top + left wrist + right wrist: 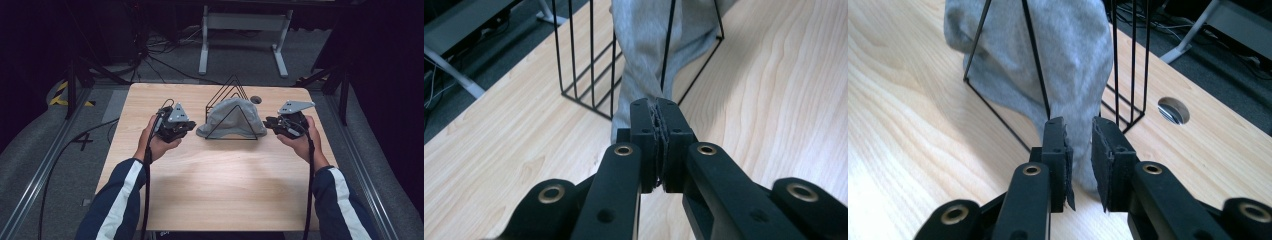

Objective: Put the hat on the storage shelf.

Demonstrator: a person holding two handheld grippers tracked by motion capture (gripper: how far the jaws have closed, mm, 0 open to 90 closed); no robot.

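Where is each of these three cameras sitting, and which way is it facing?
High view: above the person's side, looking forward and down at the table; both sleeves, hands and grippers show.
Left gripper view: rides the left gripper, looking along its shut jaws at the grey cloth.
Right gripper view: rides the right gripper, jaws apart.
Shared: the cloth draped in the black wire rack.

Wire rack with draped grey cloth blocks frame centre; bare table across the lower frame gives free passage.
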